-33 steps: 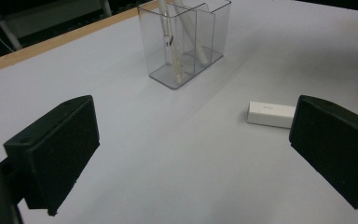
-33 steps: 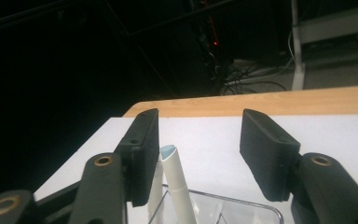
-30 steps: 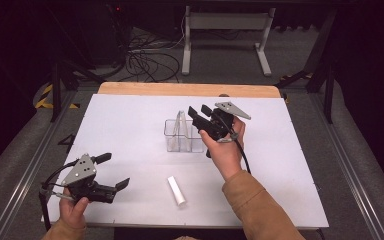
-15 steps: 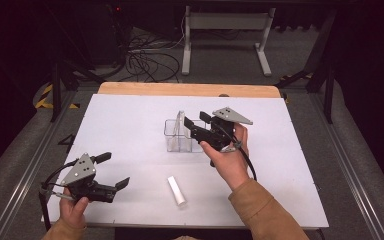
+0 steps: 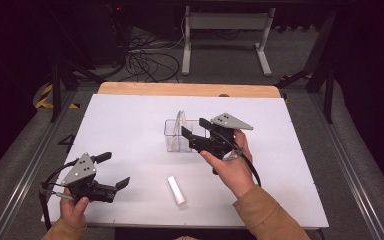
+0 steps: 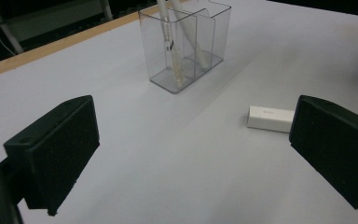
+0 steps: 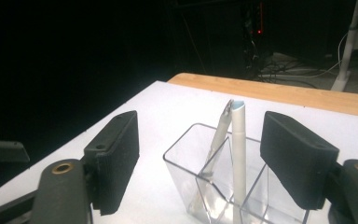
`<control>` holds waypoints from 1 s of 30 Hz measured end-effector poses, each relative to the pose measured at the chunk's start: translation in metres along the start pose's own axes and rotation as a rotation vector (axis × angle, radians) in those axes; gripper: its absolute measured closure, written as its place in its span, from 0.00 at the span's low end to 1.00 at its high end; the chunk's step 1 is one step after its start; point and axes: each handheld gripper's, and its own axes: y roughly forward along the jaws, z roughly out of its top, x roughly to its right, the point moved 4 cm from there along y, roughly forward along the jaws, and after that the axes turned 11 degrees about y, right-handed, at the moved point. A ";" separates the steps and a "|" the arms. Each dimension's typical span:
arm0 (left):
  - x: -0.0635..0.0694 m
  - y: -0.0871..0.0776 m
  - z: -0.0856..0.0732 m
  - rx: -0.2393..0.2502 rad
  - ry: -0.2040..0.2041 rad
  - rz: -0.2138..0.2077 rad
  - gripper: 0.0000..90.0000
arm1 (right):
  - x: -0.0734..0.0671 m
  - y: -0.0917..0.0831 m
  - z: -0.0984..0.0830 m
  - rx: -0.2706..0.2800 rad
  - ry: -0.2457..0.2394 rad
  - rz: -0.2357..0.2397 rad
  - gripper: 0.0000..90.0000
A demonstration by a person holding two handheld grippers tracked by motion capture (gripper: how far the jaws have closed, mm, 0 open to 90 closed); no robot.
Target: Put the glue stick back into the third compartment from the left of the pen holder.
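Right gripper (image 5: 196, 131) had just been opening its fingers, nothing between them, at 3 o'clock of the clear plastic two-compartment holder (image 5: 177, 136) with two white pens (image 7: 235, 154) leaning inside — a careless pull-back could tip it. Left gripper (image 5: 114, 171) sat spread, empty.

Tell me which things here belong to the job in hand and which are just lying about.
In the job:
clear organizer
two pens standing in it
white eraser on the table, likely next
right gripper, jaws just opened, nothing between them
left gripper, open

Lying about:
cables on the floor
metal stand
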 end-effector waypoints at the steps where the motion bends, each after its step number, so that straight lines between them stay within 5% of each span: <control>1: 0.000 0.000 0.000 0.001 0.000 -0.001 0.02 | 0.000 0.000 -0.001 -0.009 0.000 0.002 0.31; 11: 0.000 0.001 0.001 -0.001 0.003 0.000 0.02 | -0.006 -0.006 -0.005 -0.038 -0.013 0.014 0.31; 20: 0.000 0.001 0.001 -0.001 0.000 -0.002 0.02 | -0.025 -0.012 -0.017 -0.105 -0.025 0.071 0.30; 30: 0.000 0.001 0.001 -0.002 0.005 0.000 0.02 | -0.029 -0.017 -0.031 -0.241 -0.024 0.059 0.34</control>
